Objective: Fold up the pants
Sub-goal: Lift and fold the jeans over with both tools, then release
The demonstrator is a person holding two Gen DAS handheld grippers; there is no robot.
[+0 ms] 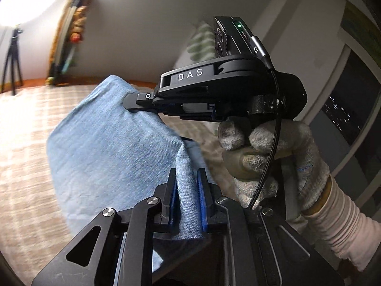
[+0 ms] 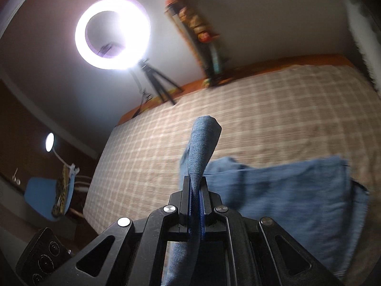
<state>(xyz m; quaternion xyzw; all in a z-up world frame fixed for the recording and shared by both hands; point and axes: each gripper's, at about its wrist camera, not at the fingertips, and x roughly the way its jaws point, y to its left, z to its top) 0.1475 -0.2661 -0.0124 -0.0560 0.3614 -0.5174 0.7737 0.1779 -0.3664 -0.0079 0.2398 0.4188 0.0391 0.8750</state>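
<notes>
**Two grips, one fold to carry over**

Both grippers clamp blue denim: the left gripper (image 1: 187, 190) and right gripper (image 2: 195, 190) each pinch an edge of the pants (image 2: 285, 190), lifted above the checked bed (image 2: 262, 109). Keep both edges level and taut, then lay them squarely onto the lower half.

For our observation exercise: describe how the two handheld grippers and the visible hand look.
Both grippers are black metal with blue finger pads. The right gripper bears white "DAS" lettering, a green indicator light and a black braided cable. The right hand wears a grey knit glove and a ribbed white sleeve.
</notes>
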